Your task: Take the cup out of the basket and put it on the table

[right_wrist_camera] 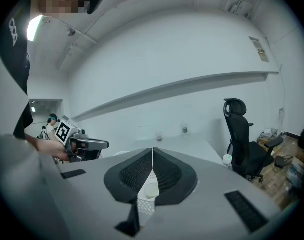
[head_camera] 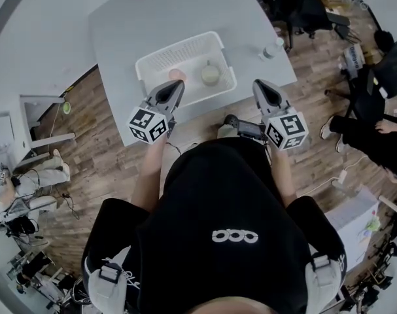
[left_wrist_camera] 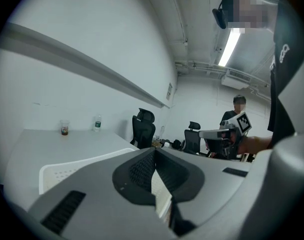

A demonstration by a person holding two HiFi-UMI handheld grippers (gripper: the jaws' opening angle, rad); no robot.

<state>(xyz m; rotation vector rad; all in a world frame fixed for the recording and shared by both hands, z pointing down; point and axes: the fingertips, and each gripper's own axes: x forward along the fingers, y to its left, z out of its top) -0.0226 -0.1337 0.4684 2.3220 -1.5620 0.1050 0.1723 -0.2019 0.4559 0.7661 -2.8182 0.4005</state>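
Cup (head_camera: 210,74): lay in basket (head_camera: 185,44) on counter (head_camera: 152,18), not grabbed yet. Held left gripper (head_camera: 178,85) and right gripper (head_camera: 259,84) jaws shut, empty. Probably needed opening, then reaching in.

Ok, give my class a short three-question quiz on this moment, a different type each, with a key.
1. True or false: the cup sits inside the white basket.
2. In the head view, which gripper's tip overlaps the basket's near edge? A: left gripper. B: right gripper.
3. Fill in: both grippers' jaws are ____, with nothing held between them.
Key: 1 true; 2 A; 3 shut.
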